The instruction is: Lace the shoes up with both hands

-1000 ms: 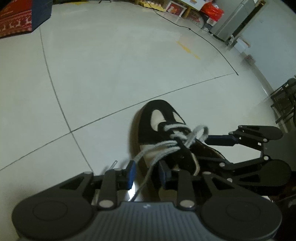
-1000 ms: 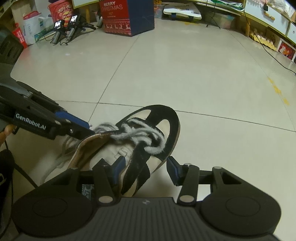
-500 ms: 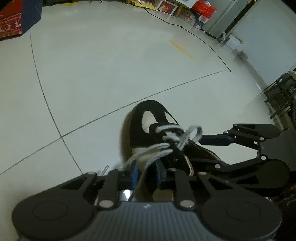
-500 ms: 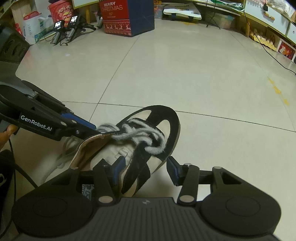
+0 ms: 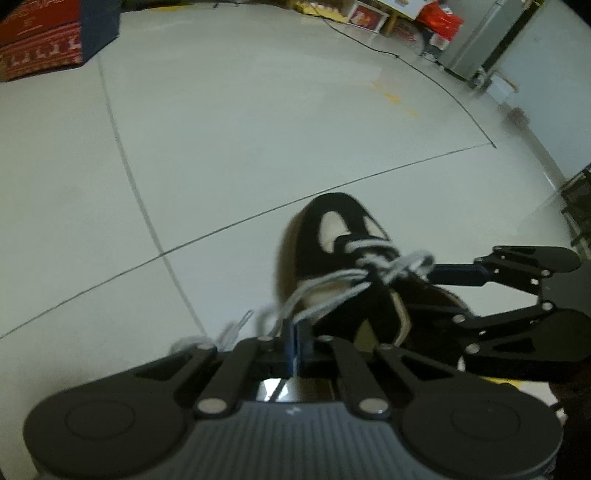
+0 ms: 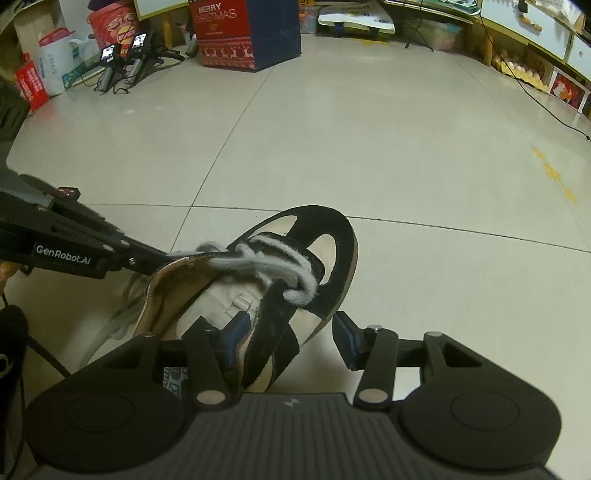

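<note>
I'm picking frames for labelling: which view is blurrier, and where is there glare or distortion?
Left wrist view: softer, dim, with motion blur on the shoe and laces; the floor seams bow from the fisheye lens. Right wrist view: sharper and brighter, the laces and the Christmas box lettering read clearly; mild sheen on the floor, with corners darkened.

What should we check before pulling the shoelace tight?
1. Left gripper shut on the lace: ok, pads together with gray strands running between them.
2. Right gripper steadying the shoe: cannot tell; its jaws straddle the shoe's side, but contact is unclear.
3. Lace threaded through the front eyelets: ok, it crosses the tongue.
4. Loose lace end free of snags: cannot tell, blurred beside the shoe.
5. Floor ahead of the shoe bare: ok.
</note>
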Available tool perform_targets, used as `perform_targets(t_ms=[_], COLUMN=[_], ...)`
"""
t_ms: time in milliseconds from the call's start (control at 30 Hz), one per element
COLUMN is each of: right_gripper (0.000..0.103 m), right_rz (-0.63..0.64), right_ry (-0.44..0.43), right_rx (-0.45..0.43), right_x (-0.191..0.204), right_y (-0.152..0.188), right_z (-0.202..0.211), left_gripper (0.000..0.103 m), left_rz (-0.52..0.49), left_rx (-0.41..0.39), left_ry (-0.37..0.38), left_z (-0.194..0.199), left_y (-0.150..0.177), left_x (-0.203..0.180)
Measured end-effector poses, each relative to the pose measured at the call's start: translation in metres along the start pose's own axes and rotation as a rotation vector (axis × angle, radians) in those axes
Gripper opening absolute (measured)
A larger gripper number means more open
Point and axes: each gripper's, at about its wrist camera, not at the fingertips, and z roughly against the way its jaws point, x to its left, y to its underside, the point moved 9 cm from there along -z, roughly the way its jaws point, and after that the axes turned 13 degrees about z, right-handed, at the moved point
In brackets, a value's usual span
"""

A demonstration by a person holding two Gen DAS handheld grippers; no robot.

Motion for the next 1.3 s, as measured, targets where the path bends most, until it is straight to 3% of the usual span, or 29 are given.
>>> perform_targets(t_ms=[400, 567, 633, 700, 833, 1033, 1067, 1100, 1167, 1300], right_gripper=[0.052, 0.052, 0.052, 0.052, 0.052, 0.052, 0.052, 0.052, 0.052, 0.052], right_rz=[-0.011, -0.011, -0.006, -0.004, -0.015, 0.009, 0.006, 0.001, 0.006, 0.003], right_ry=[0.001, -0.003, 0.0, 0.002, 0.0, 0.005, 0.006, 0.003, 0.005, 0.008], right_rx=[-0.001, 0.0, -0.003, -0.005, -0.003, -0.017, -0.017, -0.016, -0.015, -0.017], right_x=[-0.002, -0.003, -0.003, -0.003, -0.002, -0.001, -0.001, -0.001, -0.001, -0.002], right_y=[0.002, 0.001, 0.001, 0.001, -0.001, -0.006, -0.006, -0.006, -0.005, -0.005], right_z=[0.002, 0.002, 0.003, 0.004, 0.003, 0.004, 0.004, 0.003, 0.003, 0.003], left_gripper=[0.002, 0.004, 0.013, 0.031, 0.033, 0.028, 0.026, 0.015, 0.003, 0.002], left_rz=[0.084, 0.04, 0.023, -0.018, -0.108, -0.191, -0.204, -0.215, -0.234, -0.263], left_rx=[0.044, 0.068, 0.056, 0.039, 0.01, 0.02, 0.017, 0.02, 0.009, -0.064], left_ry=[-0.053, -0.025, -0.015, 0.008, 0.03, 0.036, 0.028, 0.027, 0.015, -0.031], left_z=[0.007, 0.005, 0.007, 0.009, 0.009, -0.005, -0.006, -0.006, -0.006, 0.002], left_y=[0.021, 0.024, 0.02, 0.016, 0.008, 0.0, -0.001, 0.0, 0.001, 0.006], left_x=[0.032, 0.024, 0.019, 0.01, -0.009, -0.024, -0.025, -0.026, -0.026, -0.024])
